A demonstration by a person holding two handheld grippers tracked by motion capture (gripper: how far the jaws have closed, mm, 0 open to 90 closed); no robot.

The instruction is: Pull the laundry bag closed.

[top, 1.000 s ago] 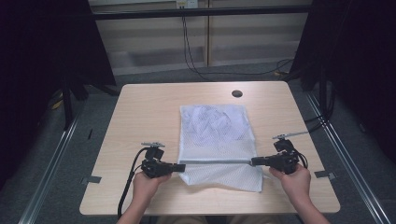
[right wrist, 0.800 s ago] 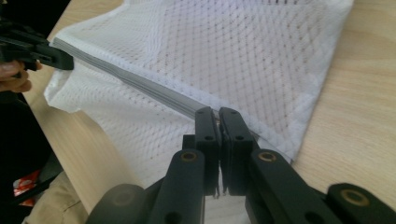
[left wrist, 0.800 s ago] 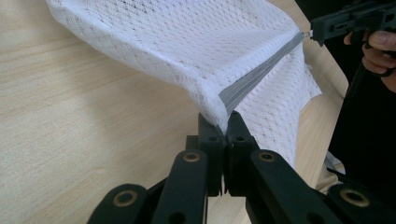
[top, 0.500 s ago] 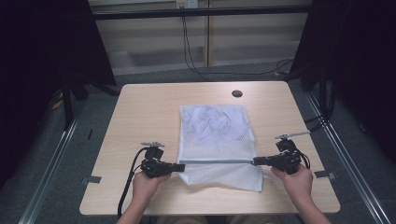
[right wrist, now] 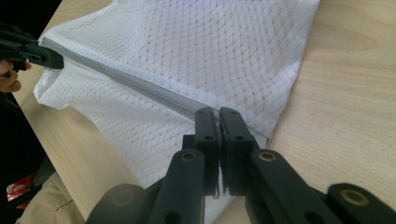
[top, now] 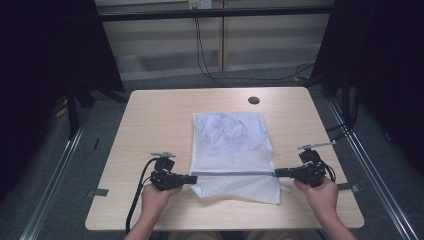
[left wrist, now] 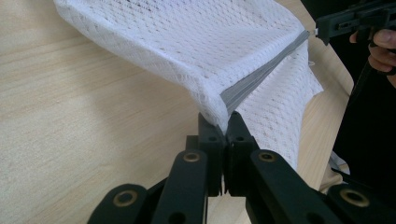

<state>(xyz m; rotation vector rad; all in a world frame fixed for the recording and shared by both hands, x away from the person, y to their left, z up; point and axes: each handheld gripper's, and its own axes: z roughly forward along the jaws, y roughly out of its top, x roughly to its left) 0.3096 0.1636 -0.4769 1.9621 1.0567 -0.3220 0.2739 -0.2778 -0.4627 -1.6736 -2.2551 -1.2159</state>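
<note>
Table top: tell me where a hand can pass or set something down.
Bare wood on the table left of the mesh bag, right of it, and behind it around the round hole. The front is crowded: left gripper and right gripper grip the bag.

1. a pale wood bench [top: 150, 125] with rounded corners and a dark round hole [top: 254, 100] near its far edge;
2. grey floor [top: 60, 190] around it;
3. black curtains [top: 45, 60] at both sides;
4. cables [top: 205, 55] hang down the light back wall [top: 165, 45].

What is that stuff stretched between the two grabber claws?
A white mesh bag lies between the left gripper and right gripper, its grey zipper strip pulled straight from one to the other, seen in the high view.
</note>
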